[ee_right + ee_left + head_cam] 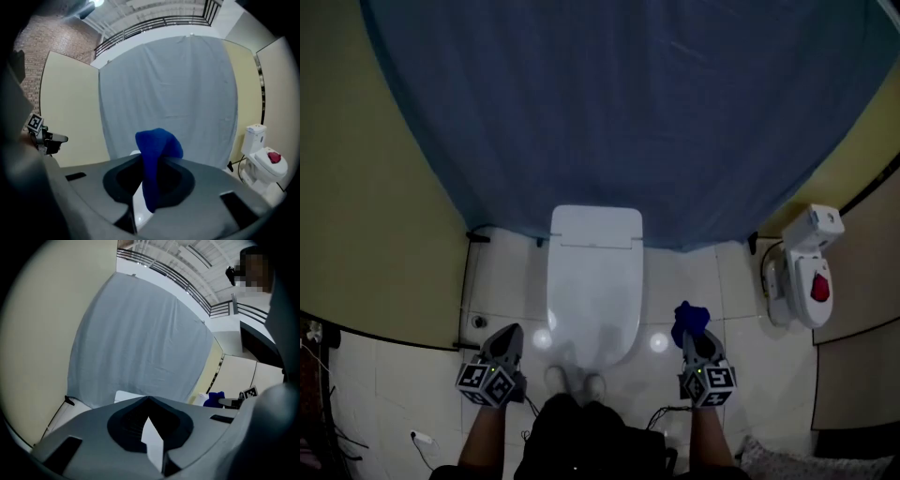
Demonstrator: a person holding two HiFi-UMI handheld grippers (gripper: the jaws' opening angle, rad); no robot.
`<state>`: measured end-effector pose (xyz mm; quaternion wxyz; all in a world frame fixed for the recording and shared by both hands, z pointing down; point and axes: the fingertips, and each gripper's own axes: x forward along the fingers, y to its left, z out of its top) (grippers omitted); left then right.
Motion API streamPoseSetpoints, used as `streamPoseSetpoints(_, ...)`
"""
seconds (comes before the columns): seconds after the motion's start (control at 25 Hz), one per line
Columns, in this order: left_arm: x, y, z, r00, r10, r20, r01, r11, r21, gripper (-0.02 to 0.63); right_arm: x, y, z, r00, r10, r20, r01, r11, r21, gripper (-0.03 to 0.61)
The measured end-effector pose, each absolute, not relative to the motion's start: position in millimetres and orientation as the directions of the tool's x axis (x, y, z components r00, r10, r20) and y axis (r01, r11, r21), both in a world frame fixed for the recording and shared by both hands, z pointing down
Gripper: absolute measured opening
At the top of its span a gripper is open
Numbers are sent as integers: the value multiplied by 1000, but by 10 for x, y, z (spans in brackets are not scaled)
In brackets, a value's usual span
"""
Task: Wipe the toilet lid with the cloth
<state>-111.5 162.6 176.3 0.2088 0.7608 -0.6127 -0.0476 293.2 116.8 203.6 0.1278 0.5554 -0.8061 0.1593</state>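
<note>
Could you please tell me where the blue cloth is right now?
The blue cloth is clamped in the right tongs, at lower right in the head view, just right of the front end of the toilet lid.

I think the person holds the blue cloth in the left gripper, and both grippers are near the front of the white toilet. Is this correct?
Not quite. The blue cloth is in the right gripper, not the left; the right gripper view shows it clamped between that gripper's jaws. The left gripper has its jaws together on nothing. Both grippers are indeed near the front of the white toilet.
</note>
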Motion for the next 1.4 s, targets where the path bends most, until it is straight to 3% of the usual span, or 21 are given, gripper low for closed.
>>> streamPoseSetpoints(0.28,-1684,1929,604,147,-989,8,-941,-137,310,-12,3051,1286,896,-301,-935,187,-950,277,-142,54)
streamPoseSetpoints(0.48,-1989,2265,331,193,-981,-28,-944,-193,269,-11,2732,1543,324,-282,-957,64,-951,270,-153,53)
streamPoseSetpoints(0.76,-2276,2528,125,243,-967,-82,-941,-255,222,-11,2299,1812,29,-276,-961,13,-954,272,-129,52)
streamPoseSetpoints(1.4,-2244,2704,-63,274,-948,-160,-925,-306,227,-11,2342,2263,-47,-217,-975,-51,-967,222,-124,53)
